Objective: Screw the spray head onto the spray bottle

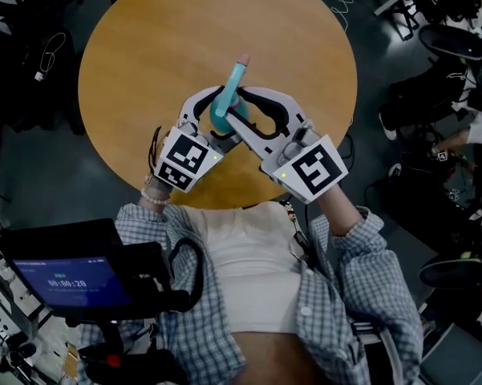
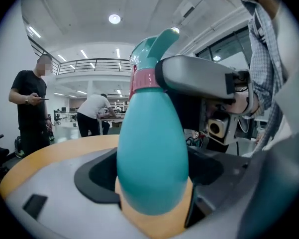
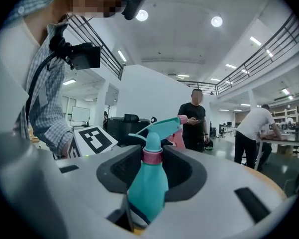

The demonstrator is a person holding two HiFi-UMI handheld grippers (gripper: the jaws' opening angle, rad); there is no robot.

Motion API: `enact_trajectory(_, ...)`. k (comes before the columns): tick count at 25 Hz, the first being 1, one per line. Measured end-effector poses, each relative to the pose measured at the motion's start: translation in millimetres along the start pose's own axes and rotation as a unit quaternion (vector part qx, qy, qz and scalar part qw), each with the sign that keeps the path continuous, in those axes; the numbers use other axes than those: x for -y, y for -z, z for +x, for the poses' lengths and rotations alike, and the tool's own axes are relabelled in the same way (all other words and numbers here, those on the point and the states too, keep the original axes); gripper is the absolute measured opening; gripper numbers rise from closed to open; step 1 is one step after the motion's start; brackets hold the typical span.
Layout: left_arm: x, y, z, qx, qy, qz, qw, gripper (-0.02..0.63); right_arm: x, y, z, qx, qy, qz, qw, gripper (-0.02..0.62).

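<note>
A teal spray bottle (image 1: 222,111) is held in the air over the round wooden table (image 1: 144,54), its spray head (image 1: 241,66) pointing away from me. The head sits on the neck above a pink collar (image 3: 152,156). My left gripper (image 1: 208,117) comes in from the left and is shut on the bottle's lower body (image 2: 151,153). From the right, my right gripper (image 1: 239,107) has its jaws closed in around the neck. One of its grey fingers (image 2: 199,78) lies against the pink collar (image 2: 142,78).
A dark device with a lit blue screen (image 1: 72,283) hangs at my lower left. Dark chairs and cables (image 1: 457,42) ring the table. A person in black (image 3: 193,118) stands in the hall, and another (image 3: 253,128) bends over a desk.
</note>
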State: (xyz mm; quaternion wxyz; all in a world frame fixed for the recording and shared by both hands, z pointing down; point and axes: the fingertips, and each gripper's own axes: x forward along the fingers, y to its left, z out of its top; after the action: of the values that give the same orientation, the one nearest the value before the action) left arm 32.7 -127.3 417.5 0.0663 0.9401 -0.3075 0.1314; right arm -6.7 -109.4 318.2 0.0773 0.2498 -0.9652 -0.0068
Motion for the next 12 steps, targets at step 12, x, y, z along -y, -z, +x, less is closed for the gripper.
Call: enact_trajectory(12, 12, 111, 32, -0.079, -0.038, 0.037, 0.9955, 0.411, -7, 104, -7, -0.021, 0.000, 0.029, 0.999, 0.123)
